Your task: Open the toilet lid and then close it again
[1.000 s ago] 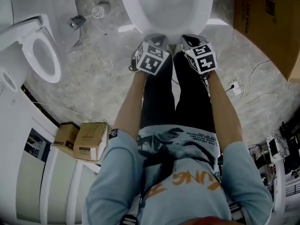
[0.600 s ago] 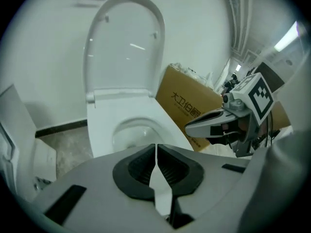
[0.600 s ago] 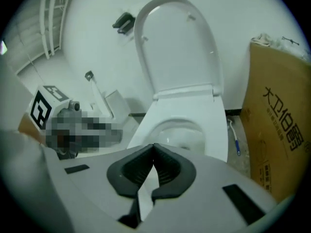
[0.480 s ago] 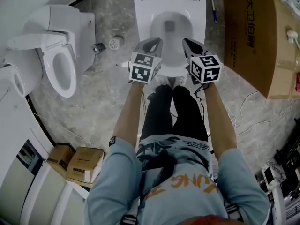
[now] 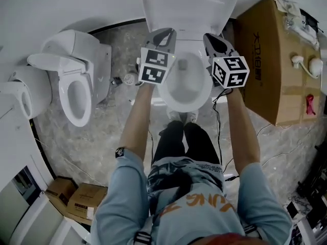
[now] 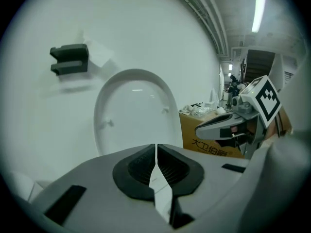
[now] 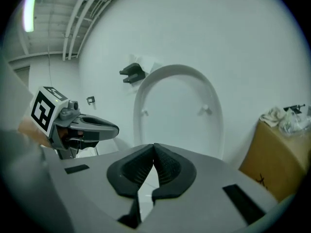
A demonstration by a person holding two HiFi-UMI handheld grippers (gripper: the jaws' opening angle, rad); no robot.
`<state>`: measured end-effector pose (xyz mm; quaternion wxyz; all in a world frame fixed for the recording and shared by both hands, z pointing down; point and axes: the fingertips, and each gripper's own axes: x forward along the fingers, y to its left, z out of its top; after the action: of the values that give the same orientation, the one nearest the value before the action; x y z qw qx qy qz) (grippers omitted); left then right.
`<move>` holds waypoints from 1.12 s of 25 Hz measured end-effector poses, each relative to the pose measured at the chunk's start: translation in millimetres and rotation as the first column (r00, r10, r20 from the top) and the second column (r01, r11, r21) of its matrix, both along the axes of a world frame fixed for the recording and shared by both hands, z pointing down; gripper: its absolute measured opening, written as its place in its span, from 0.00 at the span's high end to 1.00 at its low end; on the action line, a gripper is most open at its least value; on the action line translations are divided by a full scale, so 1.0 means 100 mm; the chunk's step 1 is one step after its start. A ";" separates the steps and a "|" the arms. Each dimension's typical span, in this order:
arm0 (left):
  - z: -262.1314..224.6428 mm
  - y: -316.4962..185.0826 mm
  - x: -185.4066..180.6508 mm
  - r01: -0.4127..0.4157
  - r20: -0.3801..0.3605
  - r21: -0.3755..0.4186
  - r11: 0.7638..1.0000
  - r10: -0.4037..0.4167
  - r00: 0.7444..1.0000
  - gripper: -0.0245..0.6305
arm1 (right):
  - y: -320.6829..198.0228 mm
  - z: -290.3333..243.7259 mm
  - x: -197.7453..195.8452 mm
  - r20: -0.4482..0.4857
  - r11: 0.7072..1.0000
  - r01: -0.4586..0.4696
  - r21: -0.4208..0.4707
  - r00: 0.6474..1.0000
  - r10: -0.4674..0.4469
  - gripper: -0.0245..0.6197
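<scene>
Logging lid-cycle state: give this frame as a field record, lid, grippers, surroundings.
lid: toilet lid raised, upright by wall
bowl: bowl uncovered, below both grippers
left gripper: fingers shut, empty, off the lid
right gripper: fingers shut, empty, off the lid
surroundings: cardboard box right of bowl, second toilet left

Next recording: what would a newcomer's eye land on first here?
The toilet lid stands raised at top centre of the head view, with the open bowl below it. The left gripper and the right gripper, both shut and empty, hang side by side in front of the lid. A second toilet sits to the left, and a big cardboard box to the right.
</scene>
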<state>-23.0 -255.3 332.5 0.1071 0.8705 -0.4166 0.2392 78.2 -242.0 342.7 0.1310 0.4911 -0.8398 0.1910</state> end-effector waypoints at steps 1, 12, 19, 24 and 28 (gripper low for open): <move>-0.14 -0.10 0.00 -0.003 0.007 0.022 1.000 0.003 1.000 0.91 | -0.09 -0.16 0.03 -0.005 1.000 -0.002 0.027 1.000 0.002 0.94; -1.23 -1.08 0.07 -0.085 0.139 0.182 0.980 0.060 0.989 0.79 | -1.02 -1.43 0.17 -0.169 0.958 0.063 0.278 0.985 -0.016 0.82; -1.53 -1.44 0.09 -0.210 0.285 0.197 0.958 0.149 0.947 0.59 | -1.47 -1.85 0.06 -0.326 0.929 0.201 0.310 0.940 -0.094 0.65; -1.55 -1.68 0.14 -0.294 0.331 0.176 0.939 0.225 0.916 0.55 | -1.70 -1.96 -0.10 -0.474 0.902 0.335 0.273 0.863 -0.176 0.65; -1.49 -1.82 0.22 -0.360 0.369 0.125 0.925 0.293 0.882 0.53 | -1.86 -1.88 -0.21 -0.547 0.891 0.410 0.194 0.799 -0.249 0.62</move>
<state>-0.8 -437.5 183.7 -0.0928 0.8793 -0.2964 0.3610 57.6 -427.7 155.0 0.3020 0.3822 -0.8673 -0.1022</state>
